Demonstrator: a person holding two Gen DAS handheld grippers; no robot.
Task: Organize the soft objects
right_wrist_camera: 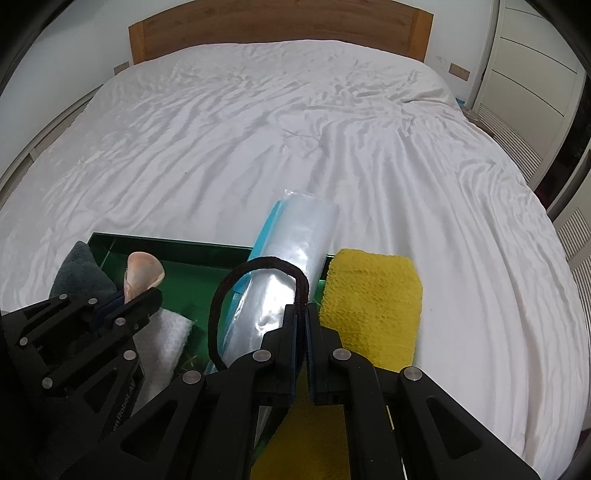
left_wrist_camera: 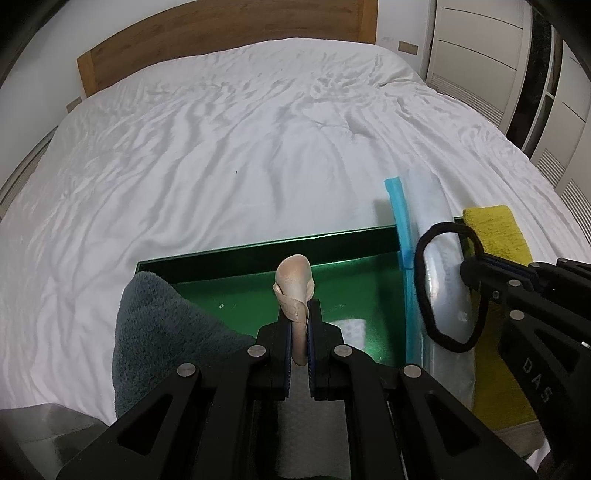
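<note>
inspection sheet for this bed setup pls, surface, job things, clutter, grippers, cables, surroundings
surface: white wrinkled bed sheet, with a green tray at its near edge.
job's things: grey fluffy cloth draped over the tray's left corner; yellow towel on the sheet right of the tray; clear plastic bag with a blue strip lying across the tray's right end; white pad in the tray.
clutter: nothing seen.
grippers: left gripper jaws shut on a beige satin pouch; right gripper jaws shut on a black hair band.
cables: nothing seen.
surroundings: wooden headboard, white wardrobe doors.
</note>
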